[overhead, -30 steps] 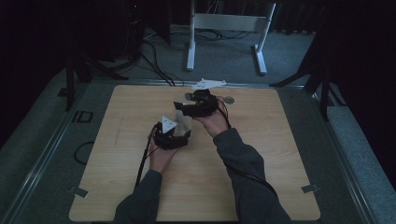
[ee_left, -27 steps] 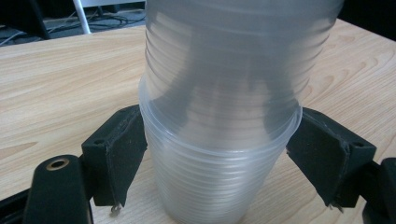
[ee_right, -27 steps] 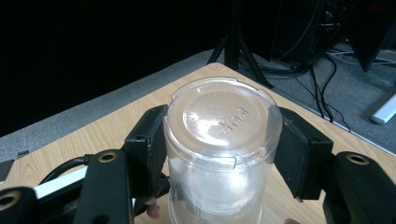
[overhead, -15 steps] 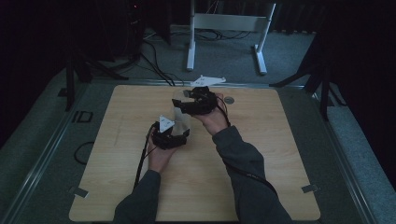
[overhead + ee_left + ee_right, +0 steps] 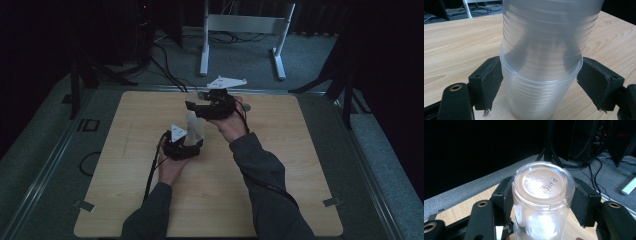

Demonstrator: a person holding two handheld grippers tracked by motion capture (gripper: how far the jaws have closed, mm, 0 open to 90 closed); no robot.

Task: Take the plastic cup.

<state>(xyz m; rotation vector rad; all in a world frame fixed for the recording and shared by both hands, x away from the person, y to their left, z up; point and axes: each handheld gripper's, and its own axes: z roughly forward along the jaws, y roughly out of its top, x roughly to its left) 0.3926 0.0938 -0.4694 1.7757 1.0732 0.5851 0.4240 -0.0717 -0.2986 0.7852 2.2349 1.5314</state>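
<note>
A: How many cups?

B: One stack of clear plastic cups (image 5: 194,128), upside down near the middle of the tabletop (image 5: 300,165); I can't count the nested ones.

A: And the grippers?

B: The left gripper (image 5: 537,86) lies low, jaws clamped on the stack's lower cup. The right gripper (image 5: 543,195) comes in from above, jaws just closing, pressed on the top cup under its upturned base.

A: Anything nearby?

B: A white stand (image 5: 243,31) and cables (image 5: 167,60) on the floor beyond the table.
</note>
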